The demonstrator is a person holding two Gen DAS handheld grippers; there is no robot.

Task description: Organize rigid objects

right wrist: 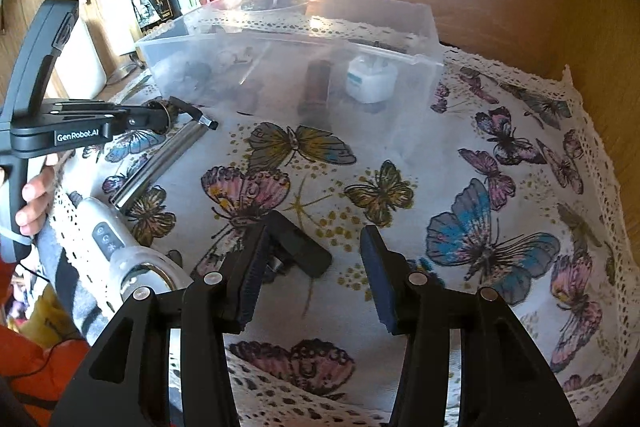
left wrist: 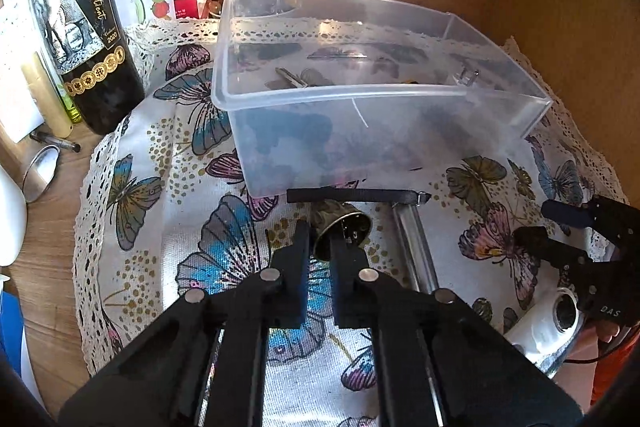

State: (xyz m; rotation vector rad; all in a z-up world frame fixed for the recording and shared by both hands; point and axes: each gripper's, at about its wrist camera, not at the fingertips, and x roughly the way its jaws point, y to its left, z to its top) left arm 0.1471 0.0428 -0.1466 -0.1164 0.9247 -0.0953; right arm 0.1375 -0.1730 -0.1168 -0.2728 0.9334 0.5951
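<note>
A small brass bell (left wrist: 340, 227) is clamped at its rim between the fingers of the left gripper (left wrist: 320, 247), just in front of the clear plastic box (left wrist: 380, 99) on the butterfly cloth (left wrist: 160, 187). A black strap (left wrist: 356, 195) is seen across the top of the bell, and a metal tube (left wrist: 416, 251) lies just beside it. Keys (left wrist: 296, 79) are seen inside the box, along with a white plug (right wrist: 370, 81) and a dark cylinder (right wrist: 316, 87). The right gripper (right wrist: 316, 267) is held spread apart above the cloth, with a small black block (right wrist: 300, 247) lying by its left finger. A wine bottle (left wrist: 80, 27) stands beside the box.
</note>
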